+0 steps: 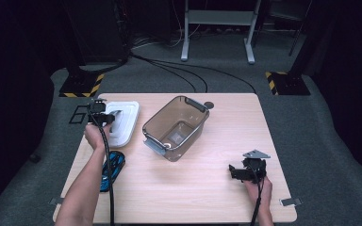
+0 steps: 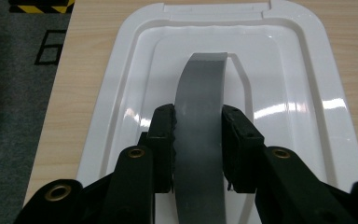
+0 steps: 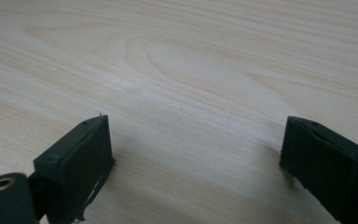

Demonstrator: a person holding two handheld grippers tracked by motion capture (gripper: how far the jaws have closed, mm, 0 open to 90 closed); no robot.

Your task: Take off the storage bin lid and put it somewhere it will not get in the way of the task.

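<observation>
A: Starting nearest the person: the right hand-held gripper [image 1: 243, 172] sits low at about five o'clock on the worktop [image 1: 202, 188], jaws spread wide with bare wood grain between them, holding nothing.

B: And at seven o'clock?

A: A blue and black object [image 1: 113, 168] lies by the near left edge, partly under the left forearm and its cable. I cannot tell what it is.

B: Moving up the left side?

A: The left hand-held gripper [image 2: 198, 140] is at about ten o'clock, over the white lid [image 2: 284, 84]. Its jaws are clamped on the lid's grey handle [image 2: 200, 102], one pad pressed to each side of the strap. The handle arches up from the lid's middle and runs away from the camera.

B: Where does the lid lie?

A: Flat on the worktop, near the far left corner, its long edge close to the table's left edge.

B: And the middle?

A: A clear smoky container [image 1: 175, 127] stands open at roughly twelve o'clock, turned at an angle, just beside the lid but apart from it. Behind it, a small dark round object [image 1: 209, 105] rests near the far edge.
</observation>
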